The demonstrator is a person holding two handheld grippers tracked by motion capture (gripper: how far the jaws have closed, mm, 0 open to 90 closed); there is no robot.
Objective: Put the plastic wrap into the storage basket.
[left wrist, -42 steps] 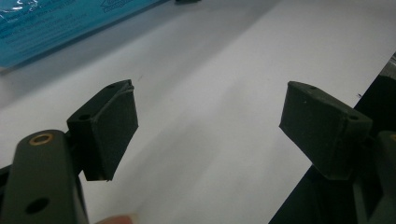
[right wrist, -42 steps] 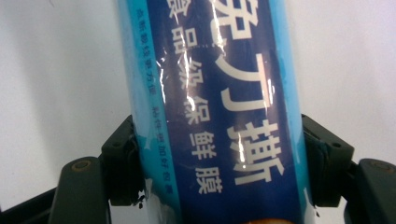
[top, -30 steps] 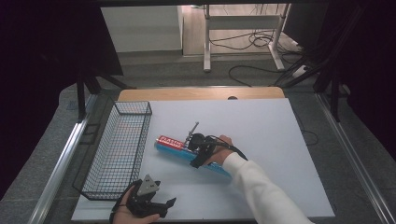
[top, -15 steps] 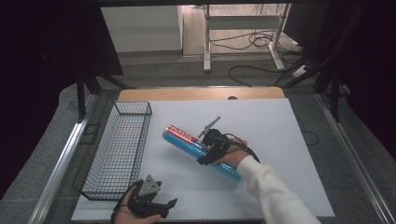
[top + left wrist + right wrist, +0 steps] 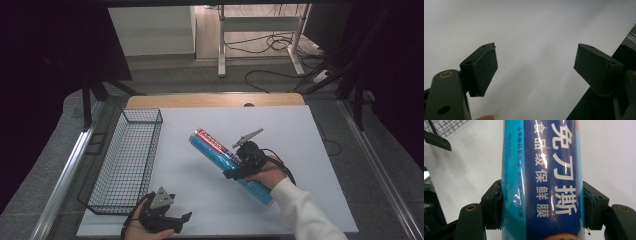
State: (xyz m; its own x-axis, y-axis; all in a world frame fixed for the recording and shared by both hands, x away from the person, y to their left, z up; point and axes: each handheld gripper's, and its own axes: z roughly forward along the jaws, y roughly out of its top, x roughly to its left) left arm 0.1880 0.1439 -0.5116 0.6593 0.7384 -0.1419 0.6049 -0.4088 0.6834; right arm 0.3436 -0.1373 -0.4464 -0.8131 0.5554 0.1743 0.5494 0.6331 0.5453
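Clamping blue tube (image 5: 541, 180) | right hand-held gripper (image 5: 541, 207) | jaws pressed on both sides

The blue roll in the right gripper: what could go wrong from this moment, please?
1. The right gripper clamps the blue roll on its glossy wrapper, and a long part reaches past the jaws; it may slip or tip down.
2. If it goes to the wire basket, the long roll held at a slant could catch the rim.
3. The left gripper is open near the table edge, too far to help if the roll falls.
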